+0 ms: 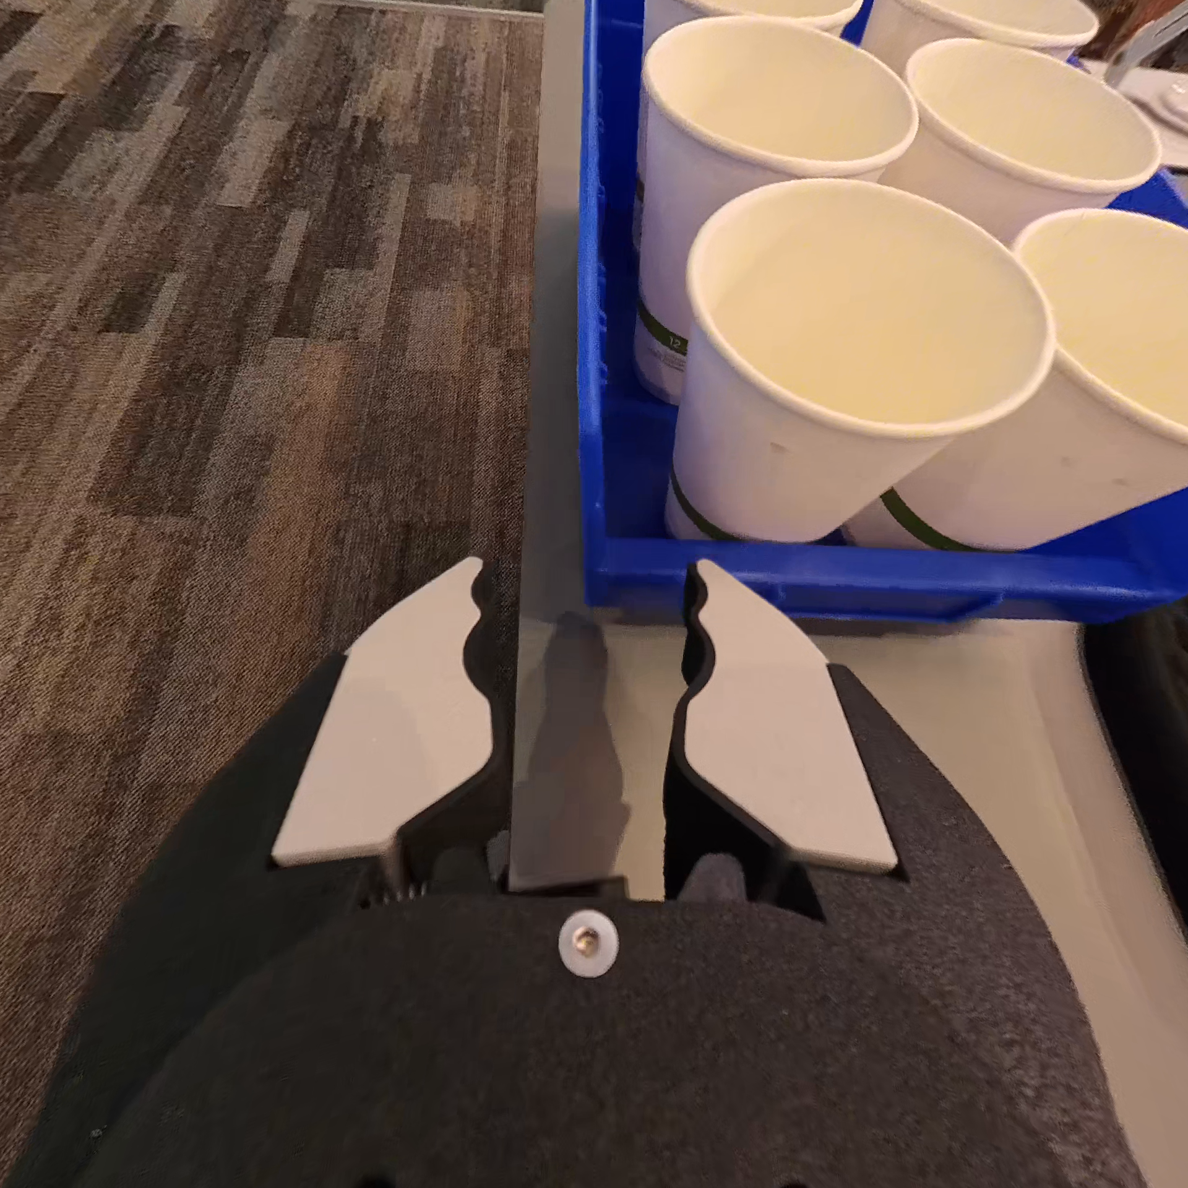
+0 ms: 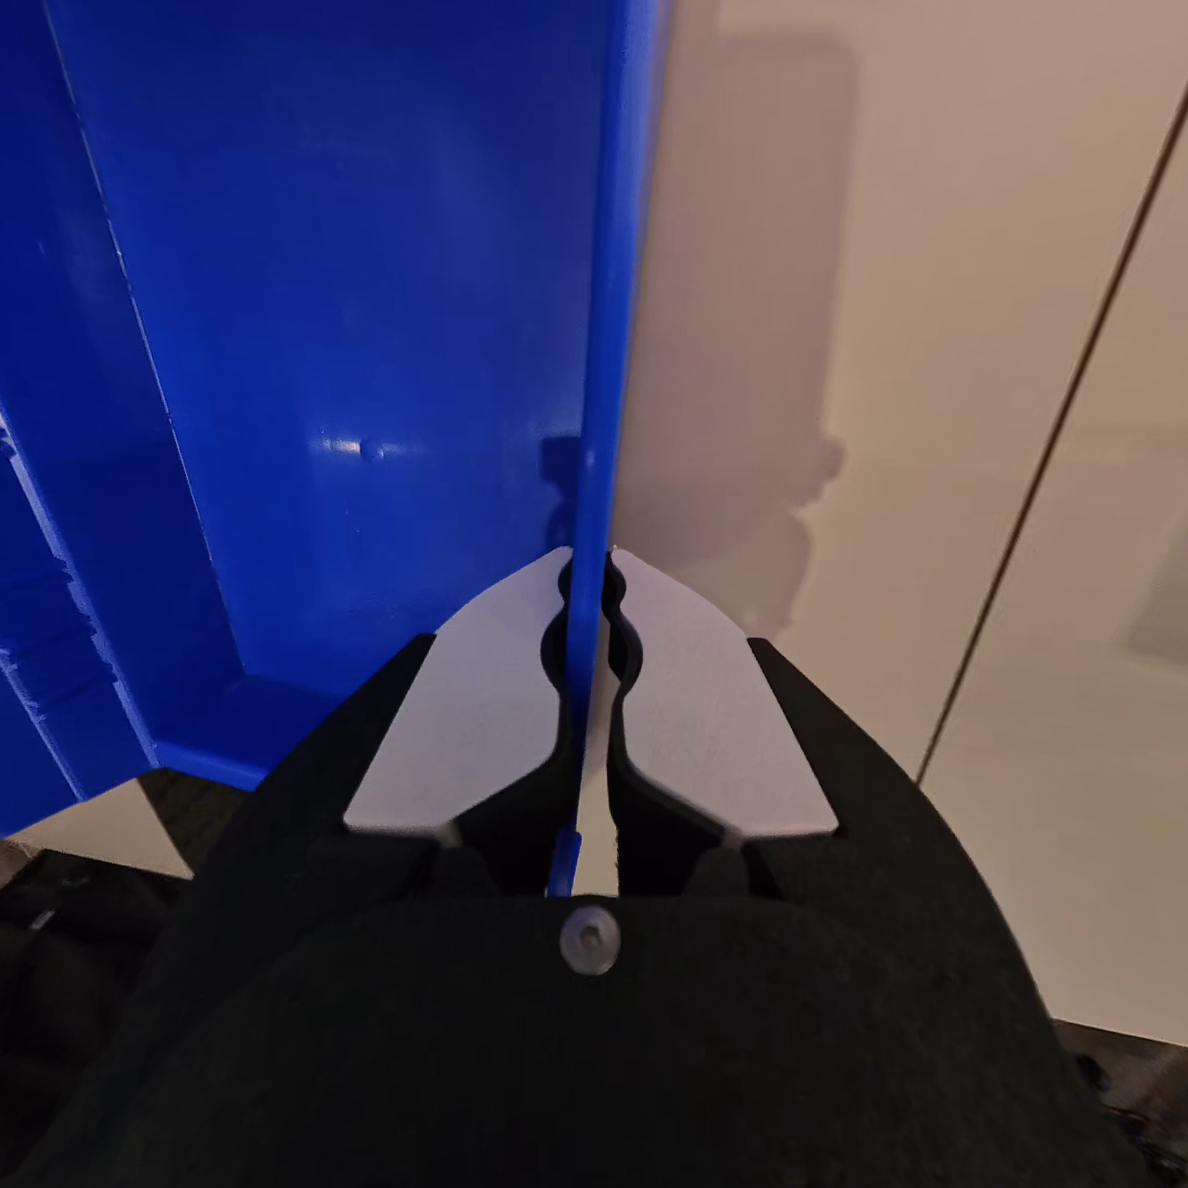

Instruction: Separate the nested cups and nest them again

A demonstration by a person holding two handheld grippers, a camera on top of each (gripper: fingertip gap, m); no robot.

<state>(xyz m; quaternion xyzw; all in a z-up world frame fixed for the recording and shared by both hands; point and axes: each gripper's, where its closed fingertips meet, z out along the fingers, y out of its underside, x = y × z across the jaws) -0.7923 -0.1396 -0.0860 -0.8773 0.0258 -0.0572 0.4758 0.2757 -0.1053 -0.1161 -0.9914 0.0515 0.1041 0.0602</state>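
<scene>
left wrist view: left gripper (image 1: 586,578) spread and empty over the table (image 1: 964,739) edge, white paper cups (image 1: 861,360) standing in a blue bin (image 1: 836,578) just beyond. right wrist view: right gripper (image 2: 590,558) pinching the bin's (image 2: 360,321) thin wall.

Cups (image 1: 861,308) crowd bin (image 1: 836,578), table (image 1: 964,707) clear

Warm, dim indoor light, soft shadows, perhaps slight blur, wide-angle edge bending.
</scene>
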